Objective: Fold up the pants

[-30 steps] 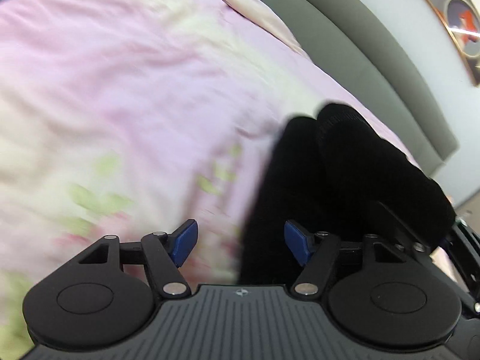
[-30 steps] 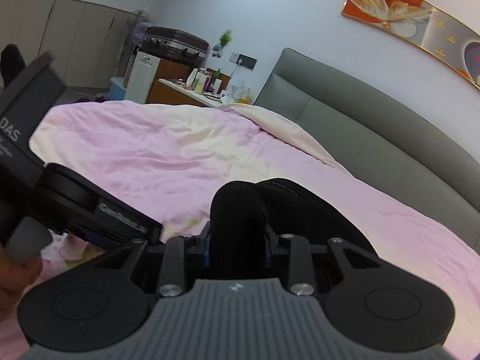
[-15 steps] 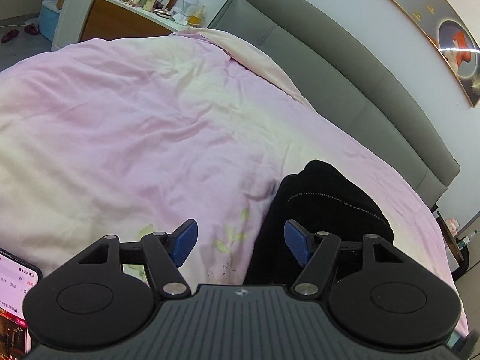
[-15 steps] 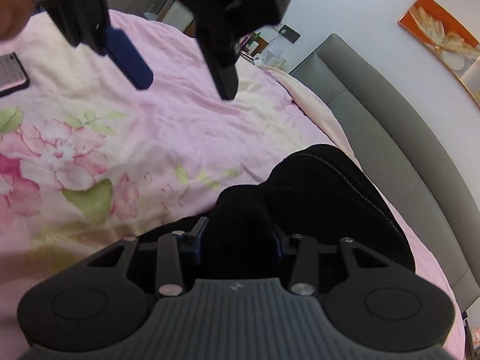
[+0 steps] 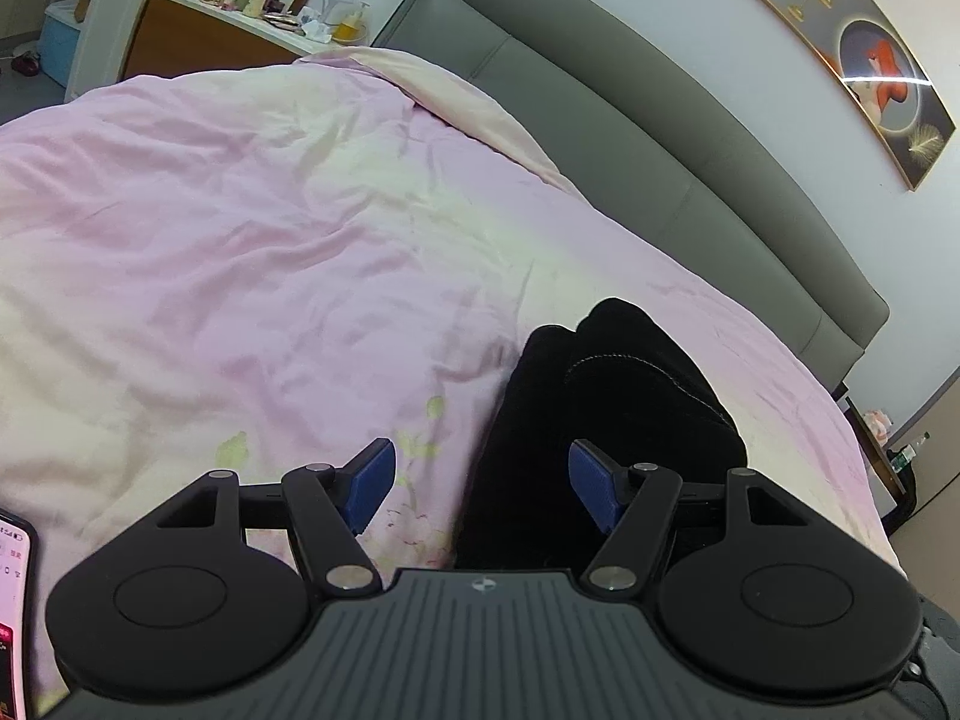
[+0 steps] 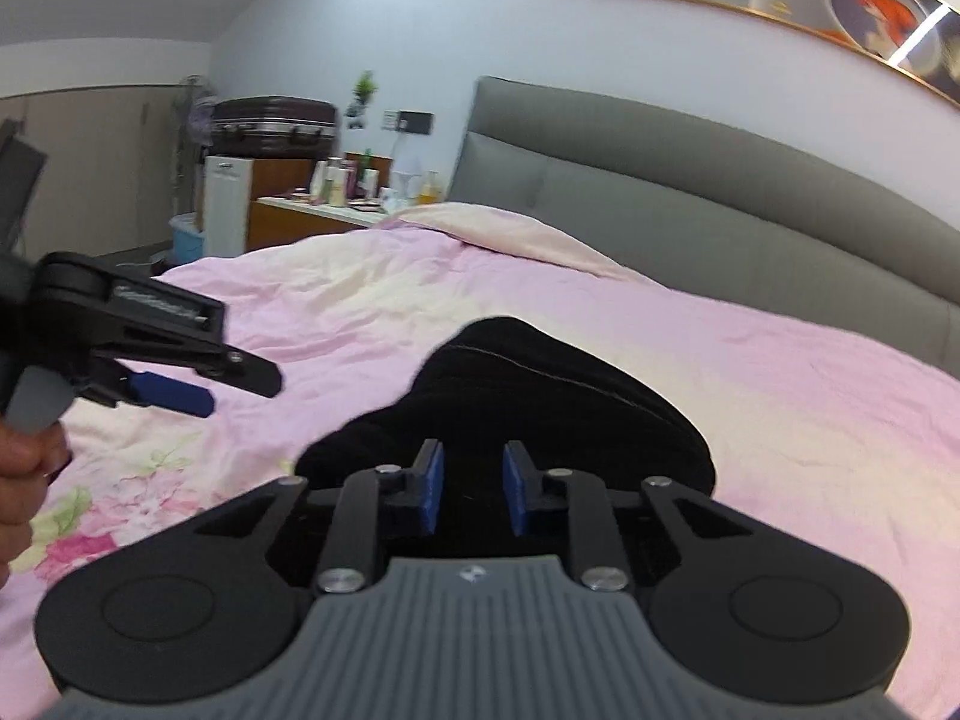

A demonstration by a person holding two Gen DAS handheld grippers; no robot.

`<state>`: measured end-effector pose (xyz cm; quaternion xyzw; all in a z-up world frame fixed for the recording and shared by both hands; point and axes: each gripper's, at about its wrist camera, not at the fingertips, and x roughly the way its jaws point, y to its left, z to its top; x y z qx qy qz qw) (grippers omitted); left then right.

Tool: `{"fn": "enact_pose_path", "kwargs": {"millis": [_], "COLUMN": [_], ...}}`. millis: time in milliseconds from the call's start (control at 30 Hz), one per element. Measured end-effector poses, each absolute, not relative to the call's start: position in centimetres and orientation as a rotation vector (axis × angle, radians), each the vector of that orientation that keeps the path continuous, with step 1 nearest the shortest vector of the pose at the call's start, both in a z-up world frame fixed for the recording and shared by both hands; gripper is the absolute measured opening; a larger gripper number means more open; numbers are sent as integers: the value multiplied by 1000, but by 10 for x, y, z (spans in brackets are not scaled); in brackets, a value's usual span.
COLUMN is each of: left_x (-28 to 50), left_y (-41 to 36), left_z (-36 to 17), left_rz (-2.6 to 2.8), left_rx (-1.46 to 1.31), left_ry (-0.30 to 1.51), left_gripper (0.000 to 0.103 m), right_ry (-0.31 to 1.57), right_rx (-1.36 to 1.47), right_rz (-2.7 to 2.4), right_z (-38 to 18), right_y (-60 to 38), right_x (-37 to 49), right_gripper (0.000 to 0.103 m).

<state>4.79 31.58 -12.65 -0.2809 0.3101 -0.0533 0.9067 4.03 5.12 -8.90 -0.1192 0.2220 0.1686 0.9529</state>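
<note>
Pink bedding carries the black pants, bundled near the headboard side. My left gripper hangs spread, empty; my right gripper is closing on nothing (pants just beyond). I'd flatten the bundle before creasing.

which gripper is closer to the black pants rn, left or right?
Right. The right gripper sits directly over the near edge of the black pants, jaws closing with nothing visibly pinched. The left gripper hangs open off their left side, mostly over the pink duvet.
</note>
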Motion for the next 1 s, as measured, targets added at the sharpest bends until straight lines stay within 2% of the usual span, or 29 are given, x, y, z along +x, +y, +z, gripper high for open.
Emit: {"fn": "enact_pose_path", "kwargs": {"millis": [33, 100, 167, 233, 400, 500, 567, 633, 767, 967, 1000], "left_x": [48, 48, 49, 48, 55, 63, 68, 70, 70, 68, 69], "left_y": [313, 306, 298, 288, 269, 263, 257, 253, 255, 258, 258], "left_z": [-125, -123, -123, -125, -141, -151, -155, -159, -166, -169, -170], "left_rz": [-122, -147, -183, -217, -272, -344, -373, -371, -377, -393, -395], "left_rx": [-576, -568, -554, -527, -512, -571, -583, -579, -635, -640, -641], "left_ry": [636, 631, 644, 656, 711, 757, 777, 783, 776, 775, 775], "left_gripper": [78, 82, 82, 84, 87, 78, 76, 72, 50, 46, 46], "right_ry": [505, 751, 733, 763, 733, 684, 634, 593, 577, 659, 689], "right_rx": [-223, -215, -276, -304, -246, -193, -184, -180, -196, -448, -479], "right_rz": [348, 471, 549, 600, 633, 675, 685, 669, 659, 855, 886], "right_z": [-98, -136, -152, -157, -137, -108, -85, -64, -32, -19, -19], "right_y": [49, 59, 68, 76, 63, 36, 19, 5, -1, 52, 62], "right_x": [47, 62, 48, 39, 24, 24, 31, 48, 112, 212, 229], "right_gripper": [14, 13, 15, 9, 14, 18, 33, 54, 55, 54, 51]}}
